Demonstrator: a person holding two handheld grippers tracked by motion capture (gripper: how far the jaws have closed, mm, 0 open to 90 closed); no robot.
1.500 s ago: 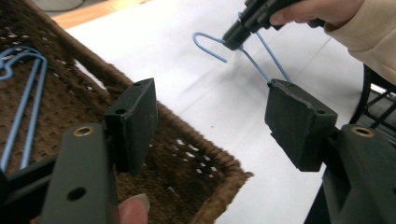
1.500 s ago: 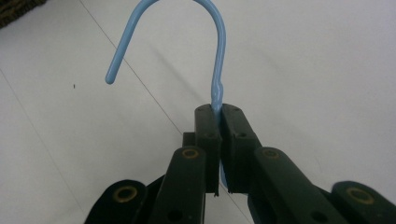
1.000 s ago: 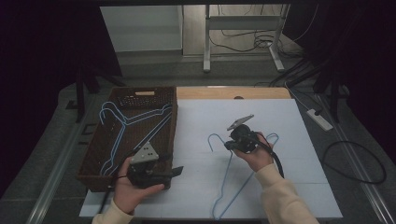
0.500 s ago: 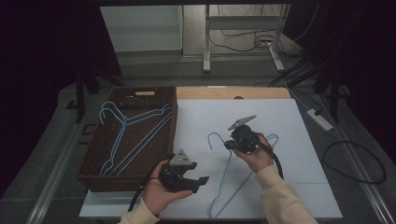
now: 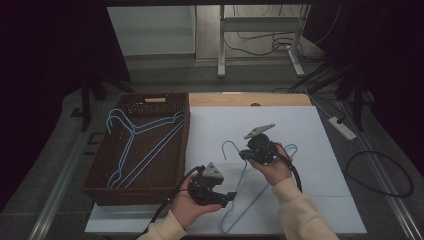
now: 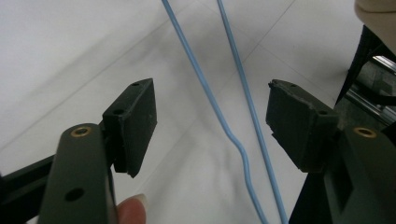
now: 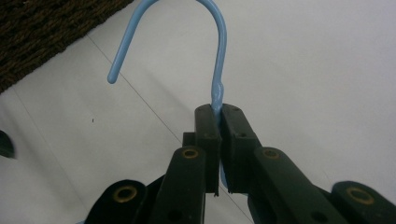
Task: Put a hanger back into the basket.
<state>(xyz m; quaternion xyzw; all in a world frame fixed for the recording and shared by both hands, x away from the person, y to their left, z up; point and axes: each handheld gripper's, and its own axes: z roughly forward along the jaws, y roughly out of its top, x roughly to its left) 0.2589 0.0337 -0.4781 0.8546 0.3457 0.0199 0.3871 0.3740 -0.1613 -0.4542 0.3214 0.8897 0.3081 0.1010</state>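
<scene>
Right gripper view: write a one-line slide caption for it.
Right gripper shut on the neck of a blue wire hanger above the white table, wicker basket at upper left.

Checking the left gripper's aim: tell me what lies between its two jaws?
In the left gripper view, two thin blue wires of the hanger run across the white table between the open left gripper jaws, untouched by either.

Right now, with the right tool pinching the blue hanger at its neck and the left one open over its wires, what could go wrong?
1. The right tool grips only the thin neck of the blue hanger, so the hanger may swing or twist when lifted.
2. The left tool is open with two wires between its pads; closing may catch both or miss.
3. The hook may snag the basket rim or the hangers inside.
</scene>
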